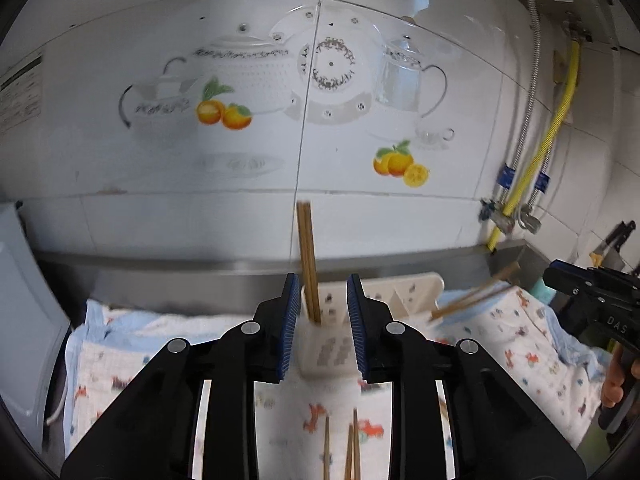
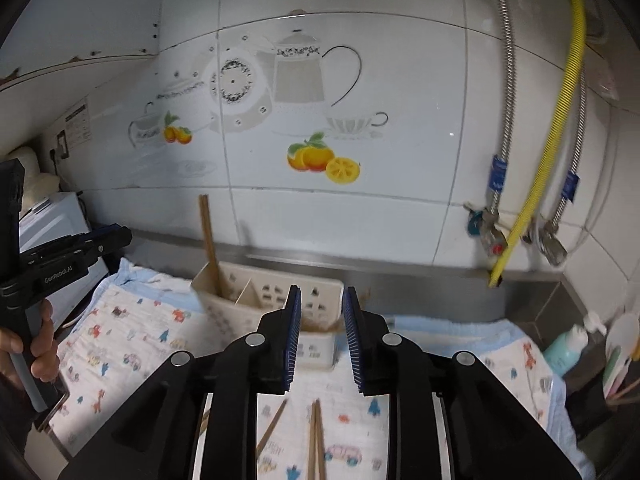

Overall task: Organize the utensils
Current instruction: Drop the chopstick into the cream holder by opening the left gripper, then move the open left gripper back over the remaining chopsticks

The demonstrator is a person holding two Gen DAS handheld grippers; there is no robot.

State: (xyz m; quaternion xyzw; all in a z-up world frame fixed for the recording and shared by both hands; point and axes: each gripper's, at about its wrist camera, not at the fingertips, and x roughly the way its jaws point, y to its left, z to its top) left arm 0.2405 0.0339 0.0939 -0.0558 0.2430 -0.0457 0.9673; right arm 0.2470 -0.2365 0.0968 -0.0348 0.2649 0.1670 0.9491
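Observation:
In the left wrist view my left gripper (image 1: 323, 282) stands open in front of a cream slotted utensil holder (image 1: 332, 354). A pair of brown chopsticks (image 1: 308, 256) stands upright in the holder's left compartment, beyond the pads and untouched. A second, blurred pair (image 1: 472, 296) slants by the holder's right end. My right gripper (image 2: 321, 292) is open with nothing between its pads, just short of the holder (image 2: 272, 294), where the upright chopsticks (image 2: 210, 240) also show. Loose chopsticks (image 2: 316, 440) lie on the cloth below both grippers. Each wrist view shows the other gripper at its edge.
A cartoon-print cloth (image 2: 132, 336) covers the steel counter under the holder. The tiled wall is close behind. A yellow hose (image 2: 556, 128), steel hoses and taps hang at the right. A teal bottle (image 2: 564, 350) and a cup of utensils stand at the right, a white appliance (image 1: 24, 320) at the left.

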